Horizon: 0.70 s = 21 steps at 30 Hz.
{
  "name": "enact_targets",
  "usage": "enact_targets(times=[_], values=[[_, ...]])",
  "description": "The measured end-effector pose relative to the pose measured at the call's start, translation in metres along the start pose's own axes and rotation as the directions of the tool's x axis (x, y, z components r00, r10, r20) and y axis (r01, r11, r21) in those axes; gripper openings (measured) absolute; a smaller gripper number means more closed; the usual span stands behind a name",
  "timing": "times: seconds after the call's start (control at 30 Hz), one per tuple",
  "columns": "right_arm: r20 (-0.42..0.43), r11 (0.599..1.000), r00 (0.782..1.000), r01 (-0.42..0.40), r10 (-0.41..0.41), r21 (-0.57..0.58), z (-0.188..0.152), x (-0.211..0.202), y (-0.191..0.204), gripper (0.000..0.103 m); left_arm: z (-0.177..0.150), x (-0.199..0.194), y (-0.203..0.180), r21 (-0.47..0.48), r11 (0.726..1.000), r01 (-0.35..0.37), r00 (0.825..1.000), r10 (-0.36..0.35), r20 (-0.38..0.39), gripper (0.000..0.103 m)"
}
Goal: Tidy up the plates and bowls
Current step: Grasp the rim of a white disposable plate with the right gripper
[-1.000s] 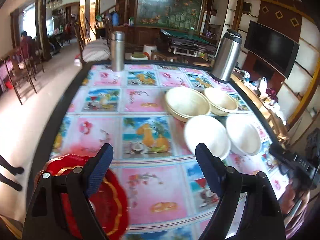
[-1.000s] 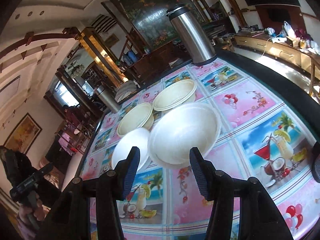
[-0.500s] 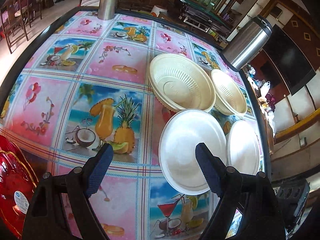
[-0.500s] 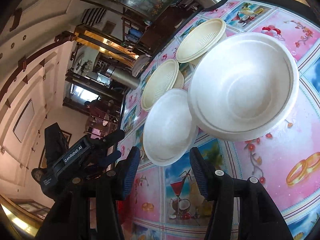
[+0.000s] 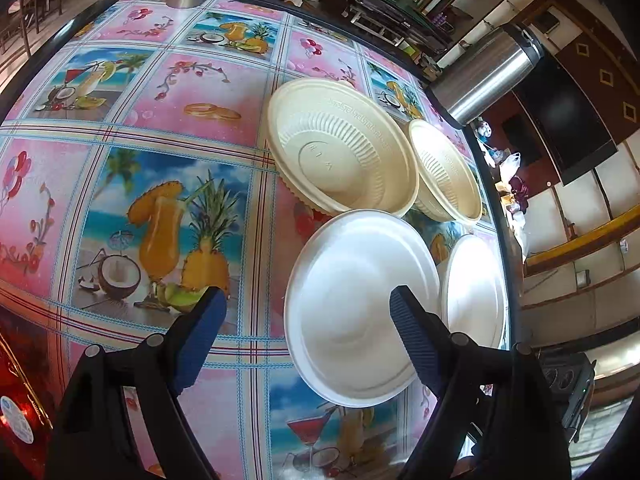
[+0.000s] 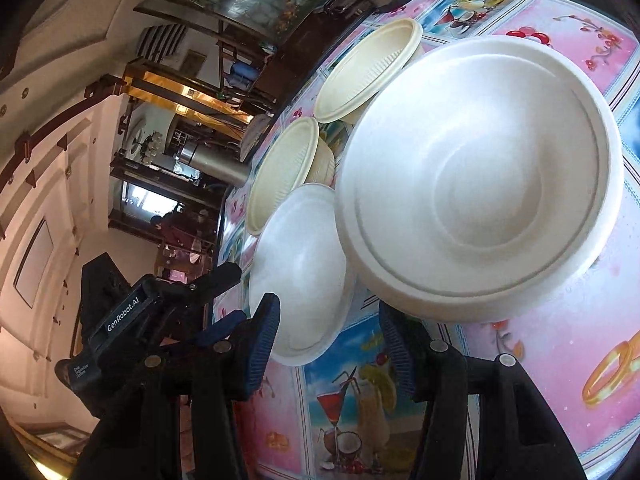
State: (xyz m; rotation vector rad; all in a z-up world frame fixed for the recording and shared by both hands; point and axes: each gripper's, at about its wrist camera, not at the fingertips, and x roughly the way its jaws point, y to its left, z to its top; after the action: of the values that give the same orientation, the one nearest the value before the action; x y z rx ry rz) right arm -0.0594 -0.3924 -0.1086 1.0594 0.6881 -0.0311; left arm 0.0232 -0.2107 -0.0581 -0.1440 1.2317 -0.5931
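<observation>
Centrally, a white plate (image 5: 356, 312) lies flat on the surface (image 5: 168, 128), with a white bowl (image 6: 480, 176) just beside it to its right and two ribbed cream bowls (image 5: 344, 156) beyond them, near a steel flask (image 5: 484, 76). Both white pieces sit close enough that their rims seem to touch or overlap in the right wrist view. The left tongs (image 5: 308, 308) hover over the plate's near-left edge, jaws wide apart and holding nothing. The right tongs (image 6: 328, 344) hang by the near rims of plate and white bowl, jaws likewise spread, empty. A red tray (image 5: 16, 380) shows at the surface's near-left corner.
</observation>
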Motion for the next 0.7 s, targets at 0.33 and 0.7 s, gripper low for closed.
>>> enact_targets(times=[0.33, 0.7], values=[[0.010, 1.000, 1.000, -0.018, 0.017, 0.023, 0.002, 0.000, -0.006, 0.053, 0.003, 0.009, -0.005, 0.007, 1.000, 0.011, 1.000, -0.011, -0.013, 0.055], [-0.002, 0.998, 1.000, 0.026, -0.026, 0.059, 0.002, 0.005, -0.012, 0.023, 0.005, 0.018, -0.002, 0.007, 1.000, 0.004, 1.000, -0.004, -0.027, 0.021]])
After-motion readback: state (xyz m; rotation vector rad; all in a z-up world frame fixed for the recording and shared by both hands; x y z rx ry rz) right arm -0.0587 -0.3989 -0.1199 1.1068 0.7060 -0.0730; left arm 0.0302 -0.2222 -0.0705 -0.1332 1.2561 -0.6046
